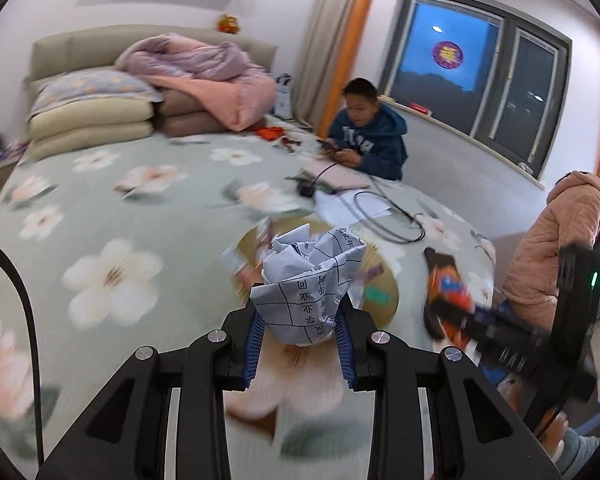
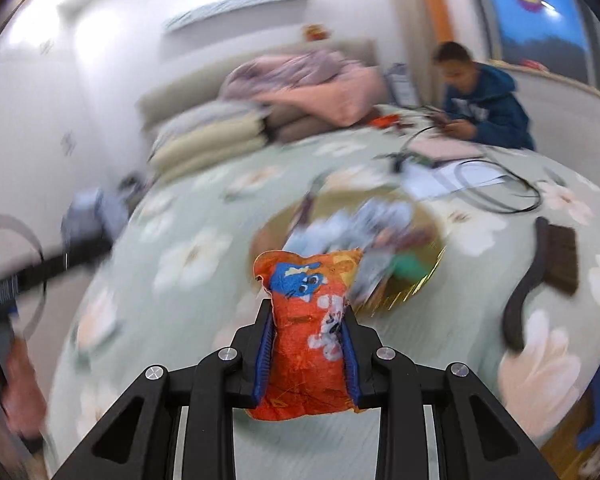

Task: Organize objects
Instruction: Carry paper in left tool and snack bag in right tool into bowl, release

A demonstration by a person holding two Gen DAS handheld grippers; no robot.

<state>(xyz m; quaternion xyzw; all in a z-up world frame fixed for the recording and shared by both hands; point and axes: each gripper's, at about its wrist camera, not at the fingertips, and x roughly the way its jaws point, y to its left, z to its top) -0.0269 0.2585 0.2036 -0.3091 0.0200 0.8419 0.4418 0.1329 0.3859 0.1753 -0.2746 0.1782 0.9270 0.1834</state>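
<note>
Left gripper (image 1: 300, 344) fingers clamp a crumpled paper (image 1: 312, 280); right gripper (image 2: 309, 354) fingers pinch an upright orange packet (image 2: 308, 340). The round tray (image 2: 428, 276) (already cluttered) lies at twelve o'clock on the bed, near both.

Both wrist views low over bed (image 1: 100, 208), facing headboard (image 1: 140, 44); shared.

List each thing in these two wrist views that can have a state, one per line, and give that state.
Left claw: shut on the crumpled paper.
Crumpled paper: balled up, held off the bed.
Right claw: shut on the orange snack bag.
Orange snack bag: upright, wrinkled, held.
Round tray: flat on the bed, holding a blurred pile.
Brush: lying on the bed.
Black cable: loosely coiled.
</note>
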